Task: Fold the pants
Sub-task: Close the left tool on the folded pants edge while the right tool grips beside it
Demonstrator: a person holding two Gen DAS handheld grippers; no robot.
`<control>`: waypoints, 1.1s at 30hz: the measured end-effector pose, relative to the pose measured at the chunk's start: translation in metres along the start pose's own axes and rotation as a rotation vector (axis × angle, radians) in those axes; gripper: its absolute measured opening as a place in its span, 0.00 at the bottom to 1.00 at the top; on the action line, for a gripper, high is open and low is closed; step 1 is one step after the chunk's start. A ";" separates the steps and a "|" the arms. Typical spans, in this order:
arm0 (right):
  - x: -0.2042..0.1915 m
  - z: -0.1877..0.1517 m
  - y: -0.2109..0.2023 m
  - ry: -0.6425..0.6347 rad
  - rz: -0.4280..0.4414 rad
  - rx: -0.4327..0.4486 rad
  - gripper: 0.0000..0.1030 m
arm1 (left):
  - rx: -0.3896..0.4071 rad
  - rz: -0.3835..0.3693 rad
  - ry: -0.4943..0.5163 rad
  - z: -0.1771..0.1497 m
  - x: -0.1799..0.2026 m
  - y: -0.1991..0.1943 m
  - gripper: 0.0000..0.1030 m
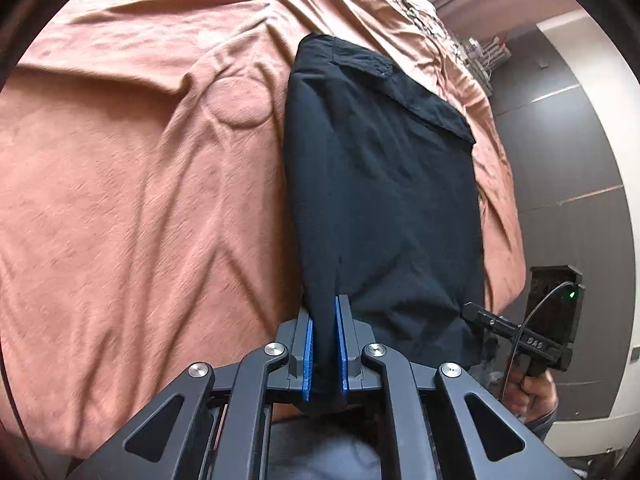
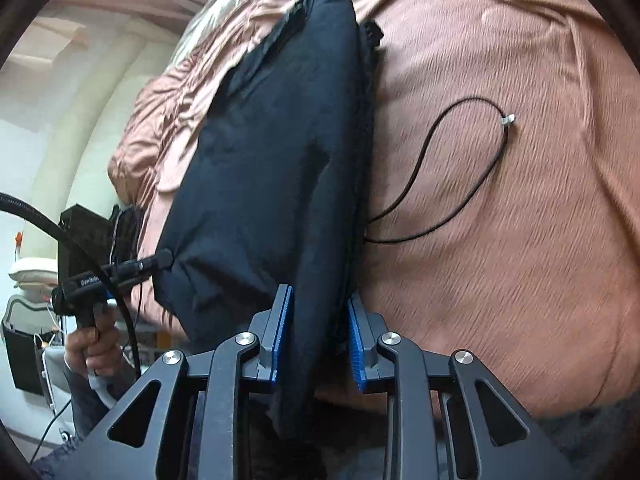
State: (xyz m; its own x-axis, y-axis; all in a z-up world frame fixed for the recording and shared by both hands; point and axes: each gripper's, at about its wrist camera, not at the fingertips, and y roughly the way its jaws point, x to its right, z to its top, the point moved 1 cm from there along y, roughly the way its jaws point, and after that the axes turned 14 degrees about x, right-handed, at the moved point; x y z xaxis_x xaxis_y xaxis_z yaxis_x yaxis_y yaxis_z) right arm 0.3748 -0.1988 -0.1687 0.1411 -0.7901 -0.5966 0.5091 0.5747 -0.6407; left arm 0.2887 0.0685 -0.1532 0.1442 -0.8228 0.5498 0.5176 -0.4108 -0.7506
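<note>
Your left gripper point(image 1: 325, 344) is clenched on the near edge of the pants point(image 1: 380, 200); your right gripper point(image 2: 320, 332) has that same edge between its pads, seemingly gripped. The dark pants stretch away from you across the pink bedsheet point(image 1: 140, 200). Lift both corners evenly, keep the edge taut, and clear the black cable point(image 2: 420, 184) beside the cloth.

Wide bare bedspread point(image 1: 140, 200) lies open beside the pants point(image 1: 380, 200). A looped black cable point(image 2: 440, 184) crosses it on one side.
</note>
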 end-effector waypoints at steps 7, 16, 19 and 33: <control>-0.001 0.011 -0.016 -0.014 -0.015 0.042 0.23 | -0.023 0.029 0.000 0.000 -0.008 -0.002 0.13; 0.010 0.050 -0.023 0.009 0.007 0.145 0.53 | 0.070 0.008 -0.011 0.026 -0.007 -0.004 0.47; 0.015 0.053 -0.013 0.026 0.008 0.147 0.53 | 0.081 0.003 -0.033 0.035 -0.008 0.002 0.47; 0.016 0.064 0.033 0.070 -0.006 0.087 0.53 | 0.087 -0.025 -0.053 0.067 -0.019 0.038 0.47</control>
State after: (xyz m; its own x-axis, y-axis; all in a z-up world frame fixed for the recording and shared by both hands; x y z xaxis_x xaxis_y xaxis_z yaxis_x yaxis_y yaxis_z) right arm 0.4485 -0.2061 -0.1681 0.0800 -0.7752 -0.6266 0.5823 0.5466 -0.6018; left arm 0.3619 0.0951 -0.1673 0.1736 -0.7898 0.5883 0.5924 -0.3935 -0.7030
